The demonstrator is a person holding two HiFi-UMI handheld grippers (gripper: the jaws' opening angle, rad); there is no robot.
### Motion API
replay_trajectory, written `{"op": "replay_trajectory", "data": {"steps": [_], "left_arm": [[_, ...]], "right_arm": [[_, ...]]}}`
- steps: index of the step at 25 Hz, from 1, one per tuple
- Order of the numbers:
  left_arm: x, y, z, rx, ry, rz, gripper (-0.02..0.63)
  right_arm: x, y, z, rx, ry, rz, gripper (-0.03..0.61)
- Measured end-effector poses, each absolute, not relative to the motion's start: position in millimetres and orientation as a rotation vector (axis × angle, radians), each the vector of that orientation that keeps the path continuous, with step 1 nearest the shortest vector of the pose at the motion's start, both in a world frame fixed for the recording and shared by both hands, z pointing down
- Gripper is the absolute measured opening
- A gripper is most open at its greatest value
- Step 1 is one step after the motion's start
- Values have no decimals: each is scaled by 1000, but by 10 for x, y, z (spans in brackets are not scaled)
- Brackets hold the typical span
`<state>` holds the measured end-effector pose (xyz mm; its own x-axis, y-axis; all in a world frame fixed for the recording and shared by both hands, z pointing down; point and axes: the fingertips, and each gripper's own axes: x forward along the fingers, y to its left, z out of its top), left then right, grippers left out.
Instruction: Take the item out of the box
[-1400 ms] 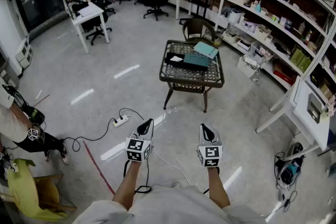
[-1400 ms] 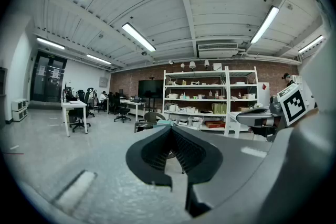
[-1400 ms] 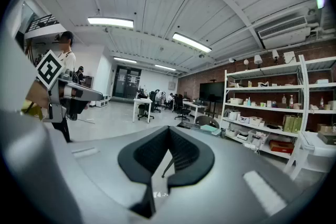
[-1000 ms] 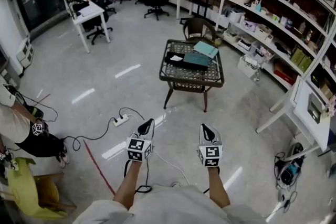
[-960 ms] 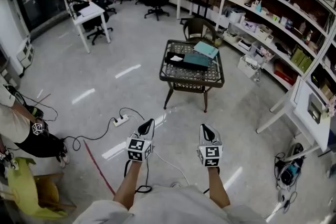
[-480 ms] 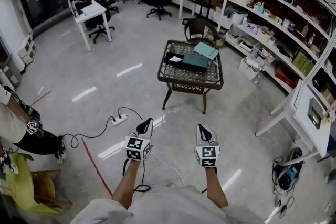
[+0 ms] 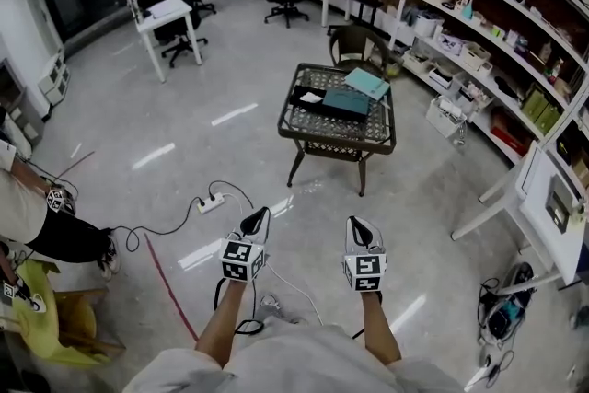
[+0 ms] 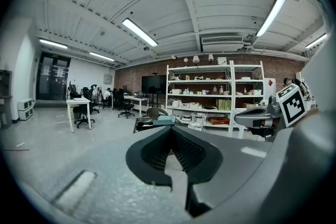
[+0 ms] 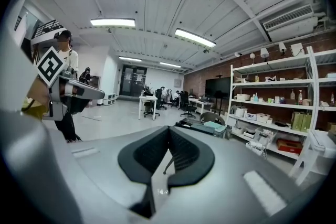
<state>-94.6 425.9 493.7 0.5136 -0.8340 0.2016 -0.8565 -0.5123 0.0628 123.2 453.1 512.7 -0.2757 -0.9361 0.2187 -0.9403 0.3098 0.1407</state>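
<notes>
Left gripper (image 7: 255, 223), right gripper (image 7: 361, 230): jaws pressed together, nothing held, side by side low in front of the body.
Dark teal flat rectangular box (image 7: 345, 105): on dark square lattice-topped worktop (image 7: 304, 132), straight ahead and well apart from both (more in line with the right gripper). Long axis across the line of approach. Contents not visible from here.
Paler teal flat piece (image 7: 367, 85): just beyond the box.

Bare floor (image 7: 166, 124) lies open from near to the far table (image 7: 336, 144). A corded power strip (image 7: 211, 202) trails across it near left. Shelving (image 7: 502, 32) walls the right side, and a person (image 7: 41, 230) stands at the left edge.
</notes>
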Motion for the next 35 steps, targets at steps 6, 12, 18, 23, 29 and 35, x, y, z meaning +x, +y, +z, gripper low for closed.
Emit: {"op": "replay_trajectory", "data": {"steps": [6,12,18,23,29,35], "left_arm": [[-892,4044,4999,2590,-1457,225,5],[-814,3593,5069,2600,-1434,205,5],[-809,2921,5171,2595,-1392,191,5],[-884,2251,5118,2603,-1369,172,5],[-976,1457,4990,2623,-1356,149,5],[-1066,747,4973,2645,-1342,125,5]], "right_arm": [[1259,4306,5163,1702,-2321,30,0],[1314,3895,5212,1710,-2302,18,0],[1360,3265,5244,1738,-2253,23,0],[1281,2637,5157,1750,-2227,8,0],[1213,1869,5005,1775,-2209,-18,0],[1103,1207,5000,1794,-2200,-41,0]]}}
